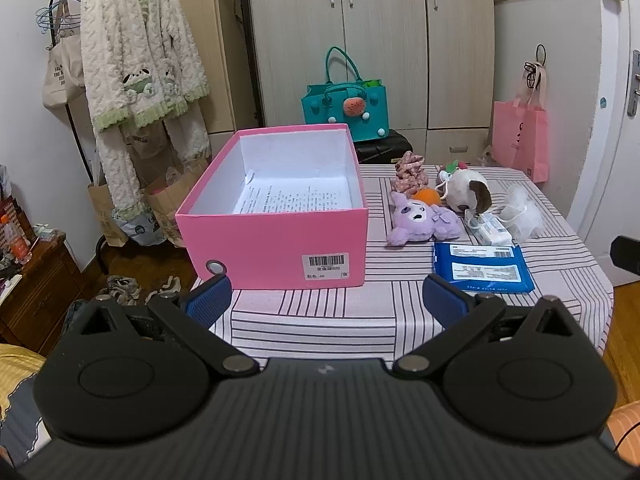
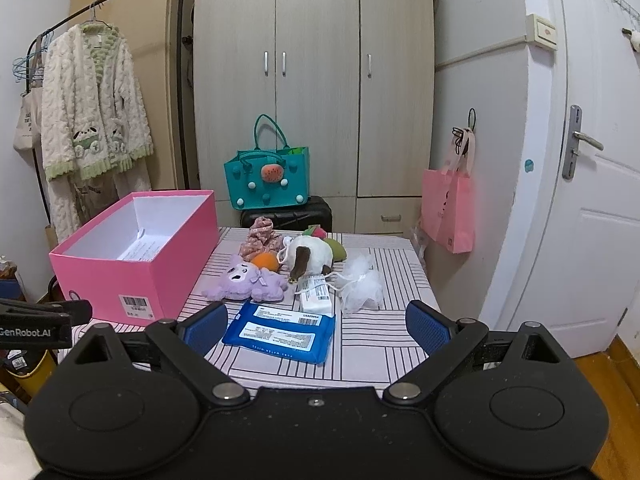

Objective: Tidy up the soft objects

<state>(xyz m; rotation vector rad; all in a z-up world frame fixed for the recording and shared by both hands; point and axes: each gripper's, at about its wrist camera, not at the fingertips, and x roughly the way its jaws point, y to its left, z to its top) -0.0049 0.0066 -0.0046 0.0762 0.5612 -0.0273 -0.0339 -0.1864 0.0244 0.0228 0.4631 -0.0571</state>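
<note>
Writing: "GenRobot.AI" in white on the black left hand-held gripper (image 2: 44, 320), seen at the edge of the right wrist view; the blue wipes pack (image 2: 280, 332) carries white printed labels and a barcode, the print too small to read; a barcode sticker (image 1: 325, 266) sits on the near wall of the pink box.
Pink box (image 1: 276, 240): open, no lid, standing on the left part of the bench; only a printed sheet of paper (image 1: 292, 198) lies on its white floor.
Soft things: all outside the box, grouped to its right: a purple plush toy (image 1: 420, 220) nearest the box, an orange ball (image 1: 428, 195) just behind it, a pink patterned cloth bundle (image 1: 410, 172) at the back, a white and brown plush (image 1: 468, 190), a white mesh puff (image 1: 520, 212) furthest right.
Packs: a small white tissue pack (image 1: 490, 230) touches the far edge of the blue wipes pack.
Left hand-held gripper (image 1: 326, 300): jaws wide, nothing between them, over the near edge of the bench in front of the box.
Right hand-held gripper (image 2: 316, 328): jaws wide, holding nothing, the blue wipes pack lying between its fingers in view.
Bench (image 1: 360, 312): covered with a pale pink cloth with dark stripes.
Room: a wardrobe (image 2: 312, 80) behind, a teal bag (image 2: 266, 178) on a black suitcase (image 2: 288, 214), a fleecy robe (image 1: 140, 60) on a rack at left, a pink bag (image 2: 448, 208) hanging by the white door (image 2: 592, 200).
</note>
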